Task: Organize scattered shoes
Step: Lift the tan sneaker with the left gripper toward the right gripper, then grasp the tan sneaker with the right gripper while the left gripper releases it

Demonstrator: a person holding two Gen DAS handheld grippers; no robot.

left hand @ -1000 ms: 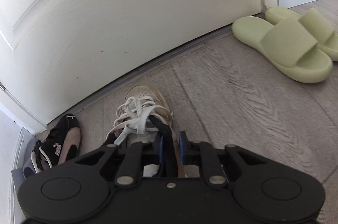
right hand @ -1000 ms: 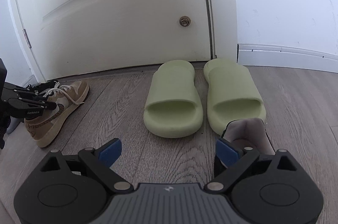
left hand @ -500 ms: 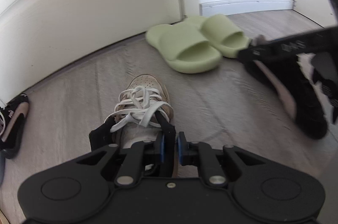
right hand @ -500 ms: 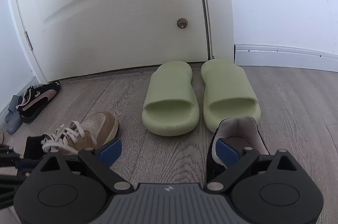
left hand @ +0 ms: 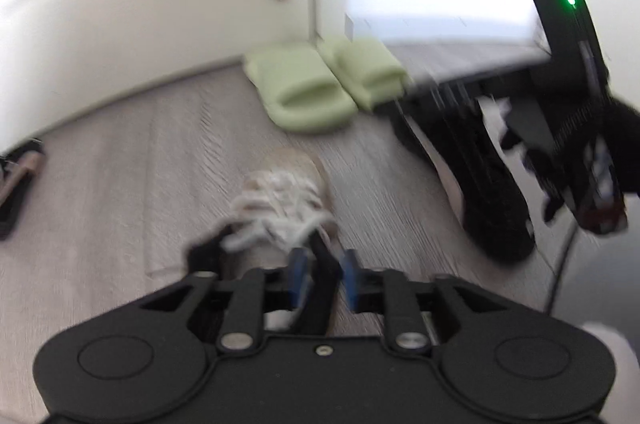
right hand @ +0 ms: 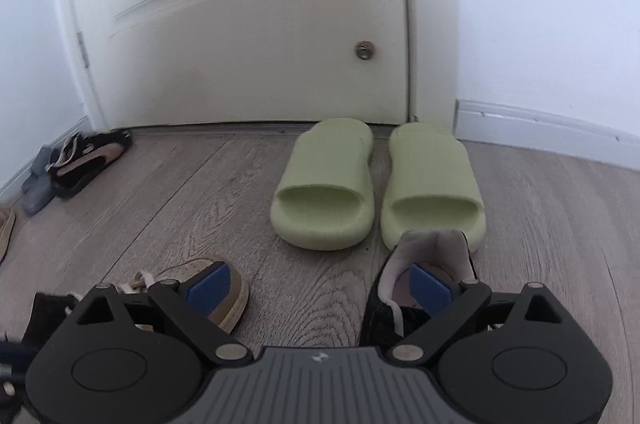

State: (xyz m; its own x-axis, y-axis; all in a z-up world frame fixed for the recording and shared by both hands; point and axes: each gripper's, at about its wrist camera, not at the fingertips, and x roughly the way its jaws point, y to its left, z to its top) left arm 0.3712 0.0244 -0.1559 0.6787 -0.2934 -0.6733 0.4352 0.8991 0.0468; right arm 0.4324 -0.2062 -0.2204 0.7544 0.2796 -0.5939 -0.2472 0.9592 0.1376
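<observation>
L gripper [left hand: 323, 278] clamps blurred sneaker [left hand: 280, 199]

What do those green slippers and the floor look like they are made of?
The green slippers look like moulded foam or soft rubber: one thick seamless piece, matte, rounded edges, no stitching. The floor looks like grey wood-look planks, perhaps laminate or vinyl: printed-looking grain, straight seams, low sheen. I cannot tell real wood from imitation.

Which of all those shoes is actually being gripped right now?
The tan sneaker with white laces: the left gripper is shut on its black collar. The green slides and the black sneaker lie ungripped.
</observation>
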